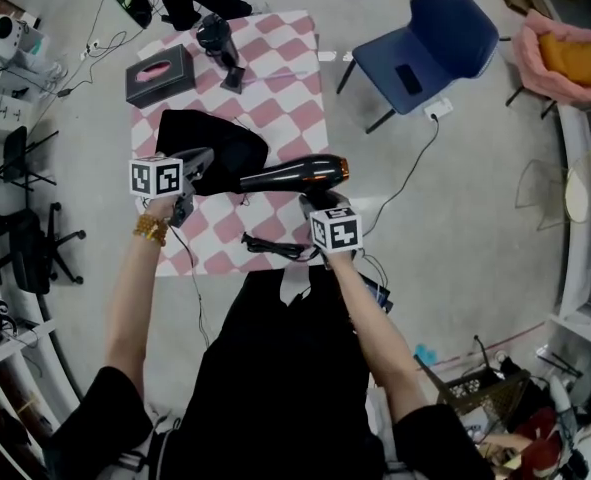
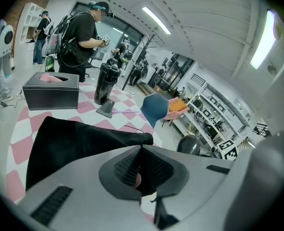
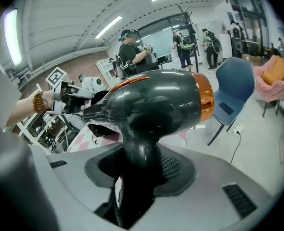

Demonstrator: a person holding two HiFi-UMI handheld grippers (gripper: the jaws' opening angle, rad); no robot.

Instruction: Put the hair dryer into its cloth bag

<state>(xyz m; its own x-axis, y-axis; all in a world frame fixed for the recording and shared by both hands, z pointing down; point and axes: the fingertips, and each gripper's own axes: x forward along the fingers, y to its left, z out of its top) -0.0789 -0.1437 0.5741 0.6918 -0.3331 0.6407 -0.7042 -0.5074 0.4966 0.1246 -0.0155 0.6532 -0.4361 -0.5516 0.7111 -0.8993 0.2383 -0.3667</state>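
The black hair dryer [image 1: 295, 174] with an orange ring is held above the checkered cloth, its nozzle pointing left toward the black cloth bag [image 1: 215, 140]. My right gripper [image 1: 316, 204] is shut on the dryer's handle; in the right gripper view the dryer [image 3: 154, 100] stands upright out of the right gripper [image 3: 139, 171]. My left gripper [image 1: 202, 161] is at the bag's near right edge, shut on the fabric. In the left gripper view the bag [image 2: 79, 141] spreads to the left of the shut left gripper [image 2: 141, 171], and a drawstring hangs below it.
On the pink and white checkered cloth [image 1: 297, 80] stand a dark tissue box [image 1: 160, 73] and a second black dryer [image 1: 221, 48] at the far end. A black cable [image 1: 275, 249] lies near me. A blue chair [image 1: 431, 43] stands to the right. People stand beyond the table.
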